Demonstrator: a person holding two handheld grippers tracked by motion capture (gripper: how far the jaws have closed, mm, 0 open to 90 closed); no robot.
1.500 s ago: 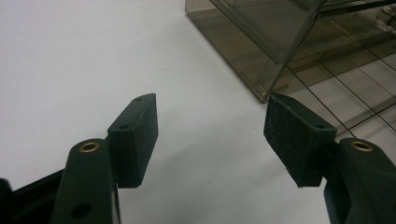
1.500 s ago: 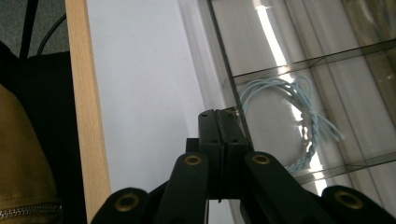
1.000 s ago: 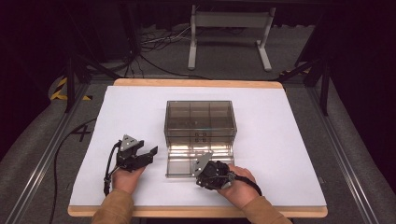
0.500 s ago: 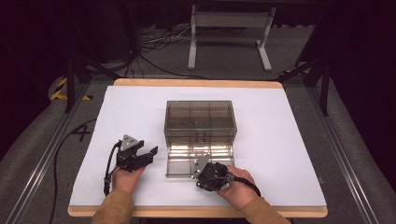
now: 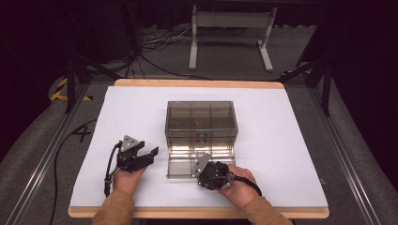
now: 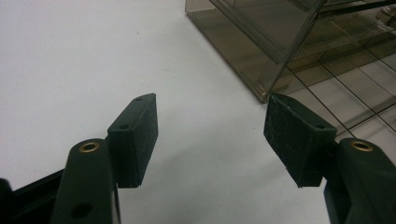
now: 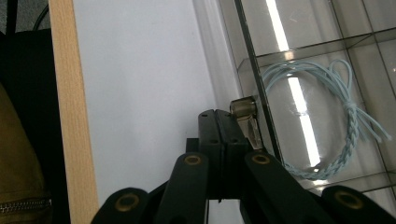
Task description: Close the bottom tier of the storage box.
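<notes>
Jaws on the right gripper (image 7: 223, 121) are pressed flat together w/ no gap, tips right at the small latch (image 7: 243, 108) on the front edge of the drawer (image 5: 200, 161). Can't tell if anything is pinched between them; the latch tab sits just beside the right pad, touching or nearly so. Right gripper (image 5: 212, 173) in the high view lies low at the drawer's front edge, hand (image 5: 237, 185) behind it.

Drawer is pulled out toward the person from the smoky see-through box (image 5: 201, 119), which stands mid-table on the white sheet (image 5: 281, 154). Inside the drawer, in the compartment next to the latch, a coiled pale-blue cord (image 7: 322, 126) lies flat, tied w/ a knot on one side.

Left gripper (image 5: 141, 157) rests on the sheet just left of the drawer, apart from it. Its jaws stand wide, nothing between the pads (image 6: 135, 135); box corner (image 6: 271, 88) shows ahead of the right pad, not touching.

Table's wood edge (image 7: 67, 116) runs along the sheet's near side.
</notes>
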